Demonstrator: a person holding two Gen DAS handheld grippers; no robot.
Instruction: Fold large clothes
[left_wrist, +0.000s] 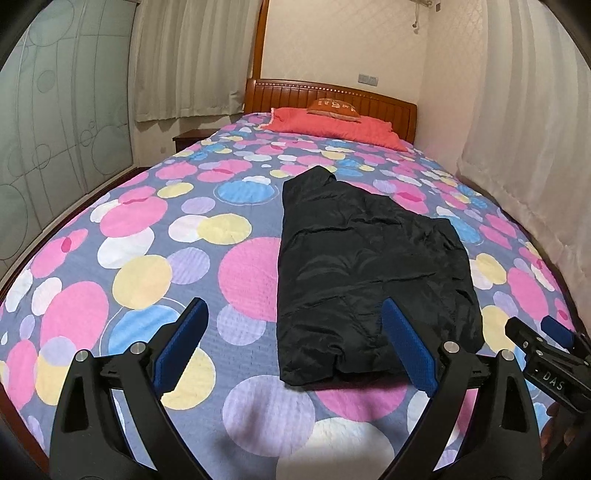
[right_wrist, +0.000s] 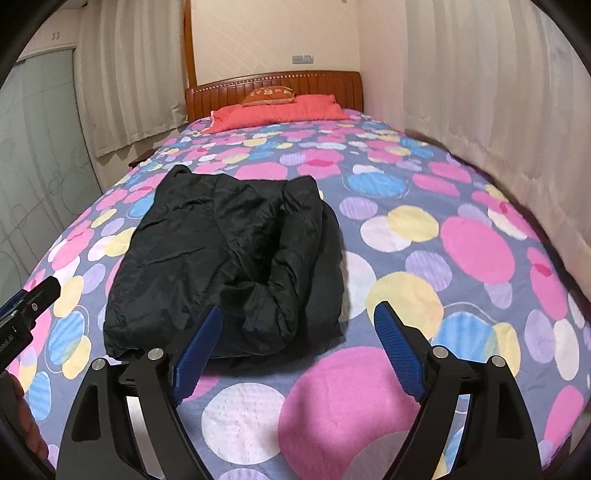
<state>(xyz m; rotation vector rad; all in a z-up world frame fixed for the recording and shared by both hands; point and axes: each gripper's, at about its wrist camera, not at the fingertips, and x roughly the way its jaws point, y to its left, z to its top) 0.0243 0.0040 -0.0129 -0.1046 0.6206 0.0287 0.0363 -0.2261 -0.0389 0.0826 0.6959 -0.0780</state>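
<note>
Black jacket (left_wrist: 373, 273) folded lengthwise, lying mid-bed on dotted bedspread (left_wrist: 147, 236). Left gripper (left_wrist: 291, 343) jaws spread, empty, above jacket's near edge. Right gripper (right_wrist: 299, 350) jaws spread, empty, at near right corner. Red pillow (left_wrist: 332, 125) far, by headboard.

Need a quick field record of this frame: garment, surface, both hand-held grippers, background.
garment: black jacket, lying folded lengthwise on the bed, sleeve laid on top
surface: bedspread with coloured circles
left hand-held gripper: open, empty, above the near bed edge
right hand-held gripper: open, empty, jacket hem just beyond
background: red pillow, wooden headboard, curtains
</note>
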